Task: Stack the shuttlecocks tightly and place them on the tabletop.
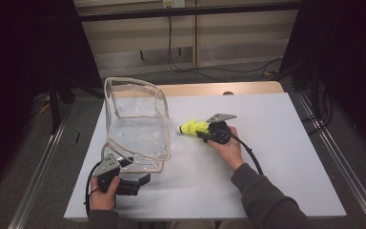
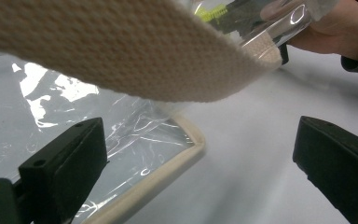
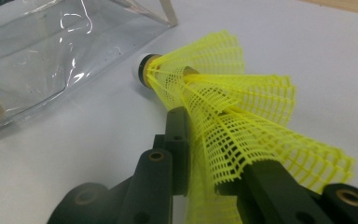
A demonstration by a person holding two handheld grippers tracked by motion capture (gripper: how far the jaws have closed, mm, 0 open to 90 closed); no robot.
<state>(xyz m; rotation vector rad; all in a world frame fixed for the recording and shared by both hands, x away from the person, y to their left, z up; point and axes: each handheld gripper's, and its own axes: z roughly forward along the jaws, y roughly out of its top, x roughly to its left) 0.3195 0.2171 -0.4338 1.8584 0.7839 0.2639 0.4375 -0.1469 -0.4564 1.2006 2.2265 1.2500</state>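
Status: the yellow shuttlecock (image 3: 233, 107) is picked up but, as far as can be judged, not yet placed in the clear bag (image 1: 136, 126). It hangs just right of the bag's side wall, cork end pointing at the bag, outside it. Remaining work appears to be carrying it over the cream-trimmed rim and letting go inside.

Right gripper (image 1: 208, 131): jaws closed on the shuttlecock's mesh skirt, the hand resting low on the white table (image 1: 276, 157), right of the bag.

Left gripper (image 1: 133, 183): jaws spread wide, holding nothing, at the bag's near corner beneath its webbing strap (image 2: 135, 51).
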